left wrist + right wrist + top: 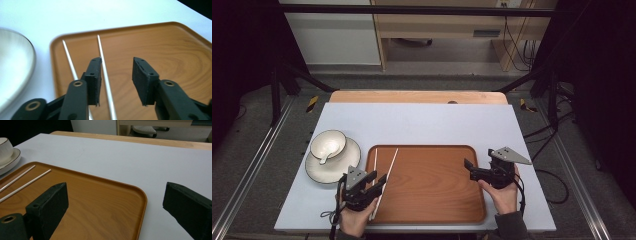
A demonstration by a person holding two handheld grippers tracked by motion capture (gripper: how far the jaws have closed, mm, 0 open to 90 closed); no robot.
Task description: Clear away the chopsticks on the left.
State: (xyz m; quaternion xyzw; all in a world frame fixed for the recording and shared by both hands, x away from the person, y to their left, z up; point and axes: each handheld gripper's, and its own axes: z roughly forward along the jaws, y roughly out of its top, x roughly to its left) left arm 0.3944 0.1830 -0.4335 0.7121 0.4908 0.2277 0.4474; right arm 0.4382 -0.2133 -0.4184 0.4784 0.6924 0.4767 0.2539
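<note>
Nearest the person, the left tongs hang low over the near left corner of the wooden tray, jaws parted by a moderate gap and holding nothing. In the left gripper view the left tongs stand right over the two white chopsticks: one stick runs up just inside the left jaw, the other lies outside it to the left, so neither is pinched. Judging by that aim, the chopsticks are the thing in hand, and the tongs sit open here either to close on them or because the sticks have been laid down; which of the two cannot be told.

The chopsticks lie roughly side by side along the tray's left edge, their far ends spreading slightly, resting flat on the wood where they cannot roll off the bench.

On the right, the right tongs are held at the tray's right edge, jaws wide apart and empty. In the right gripper view one jaw hovers over the tray and the other over the bare bench beyond its rim, probably just waiting out of the way.

Farther left, off the tray, a pale bowl sits on a plate, well clear of both tongs
</note>
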